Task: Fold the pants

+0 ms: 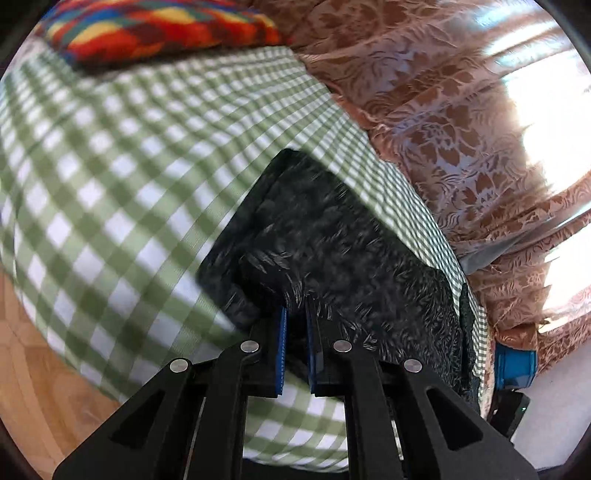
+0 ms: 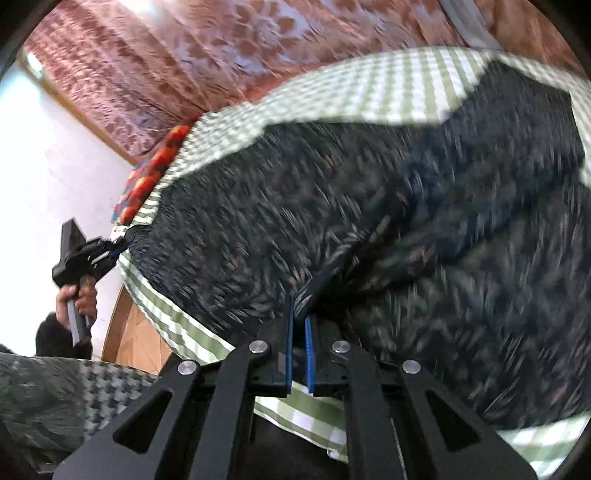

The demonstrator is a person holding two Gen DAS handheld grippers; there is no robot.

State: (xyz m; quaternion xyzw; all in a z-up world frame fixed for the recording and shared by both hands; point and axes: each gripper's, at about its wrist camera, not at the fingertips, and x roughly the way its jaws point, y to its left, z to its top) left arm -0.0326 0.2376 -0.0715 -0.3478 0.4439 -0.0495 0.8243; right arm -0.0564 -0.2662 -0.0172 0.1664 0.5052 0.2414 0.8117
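Pants [image 2: 369, 229], dark with a fine speckled print, lie spread across the bed on a green-and-white checked sheet [image 1: 110, 177]. From the right wrist view they cover most of the sheet, one end reaching toward the far right corner, the other toward the left edge of the bed.

My left tool [image 1: 295, 314] is clenched on the pants: a fold of the dark fabric sits pinched between the blue pads [image 1: 282, 343], bunched up just ahead of the tips. In the right wrist view the same tool [image 2: 117, 248] shows at the left edge of the bed, tips at the fabric edge, with my left hand [image 2: 79, 295] wrapped round its handle.

My right tool [image 2: 300, 314] is clenched too, blue pads [image 2: 291, 354] nearly together with a ridge of pants fabric rising from between them. Both views are motion-blurred.

A multicoloured pillow [image 1: 159, 29] in red, yellow and blue sits at the head end of the bed, apart from the pants. A brown floral curtain [image 1: 461, 129] hangs behind the bed, bright light coming through on one side. Wooden floor [image 1: 33, 369] shows below the near edge of the bed.
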